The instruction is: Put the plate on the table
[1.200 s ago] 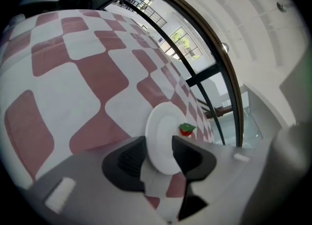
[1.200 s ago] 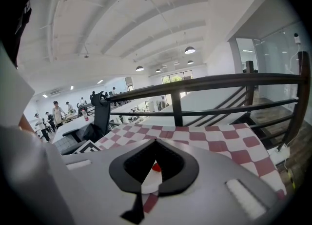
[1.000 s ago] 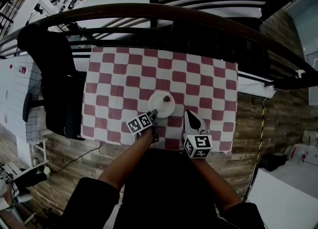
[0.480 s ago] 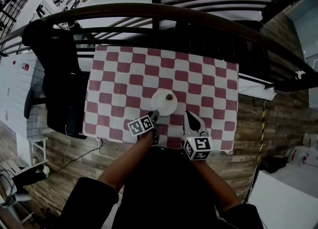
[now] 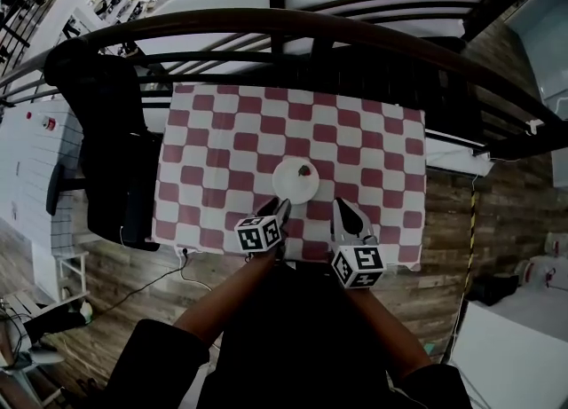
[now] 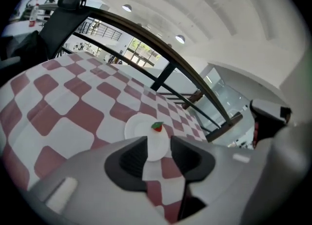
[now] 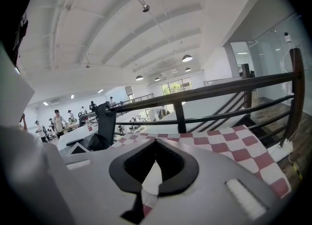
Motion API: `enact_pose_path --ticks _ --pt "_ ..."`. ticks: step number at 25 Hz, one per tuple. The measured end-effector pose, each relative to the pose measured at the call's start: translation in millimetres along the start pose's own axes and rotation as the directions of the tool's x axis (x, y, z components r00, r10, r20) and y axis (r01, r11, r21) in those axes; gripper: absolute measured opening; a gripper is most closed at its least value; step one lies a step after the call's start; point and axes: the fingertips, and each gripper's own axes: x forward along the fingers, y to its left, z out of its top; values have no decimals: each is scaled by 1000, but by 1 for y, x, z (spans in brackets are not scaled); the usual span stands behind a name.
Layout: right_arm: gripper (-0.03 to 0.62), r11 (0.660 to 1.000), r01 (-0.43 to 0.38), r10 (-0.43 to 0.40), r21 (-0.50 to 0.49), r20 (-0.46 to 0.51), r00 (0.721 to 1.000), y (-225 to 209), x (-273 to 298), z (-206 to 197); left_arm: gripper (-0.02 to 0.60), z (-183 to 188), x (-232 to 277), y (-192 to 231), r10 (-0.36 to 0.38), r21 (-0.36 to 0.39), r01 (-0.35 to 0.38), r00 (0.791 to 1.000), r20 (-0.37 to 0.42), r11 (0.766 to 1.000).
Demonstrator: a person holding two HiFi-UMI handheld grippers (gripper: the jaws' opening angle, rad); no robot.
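The round plate [image 5: 293,182] lies flat toward the near edge of the table [image 5: 213,132], bearing perhaps a strawberry [image 5: 303,169]. My left gripper [image 5: 277,210], jaws just narrowing, gapes empty. My right gripper [image 5: 346,215] is closed.

The checked cloth [image 5: 222,145] looks matt and woven, with soft creases. On it the plate [image 5: 288,187] is smooth and faintly glossy; ceramic or plastic, I can't tell at this size. My right claw [image 7: 156,146] is matt grey plastic with dull black pads [image 7: 179,168]. The floor [image 5: 448,221] is grained wood plank, and the railing [image 5: 293,19] is dark and satin.
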Motion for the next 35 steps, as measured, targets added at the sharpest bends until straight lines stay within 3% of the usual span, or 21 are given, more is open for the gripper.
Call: enact_pose_path --ticks 4,8,12,19,28,35 --pt "-3 999 45 -45 22 14 999 -9 -9 0 140 5 -8 -14 -31 15 31 999 36 999" --pt "-3 997 77 -77 16 2 997 -9 -17 -1 73 16 -23 -30 -53 79 45 993 104 996" --pt "-3 998 68 -68 -2 17 998 -3 -18 5 20 26 -35 -48 -86 146 64 986 144 987" --pt "-3 999 33 -34 20 36 999 10 -22 12 11 35 -47 -72 -126 185 97 980 155 978" --pt "-3 999 38 -39 14 77 996 23 -25 29 11 70 -79 -110 -199 344 101 944 262 933" --pt "-3 998 30 -23 -58 111 994 41 -28 43 11 108 -114 -134 -249 465 40 882 399 885"
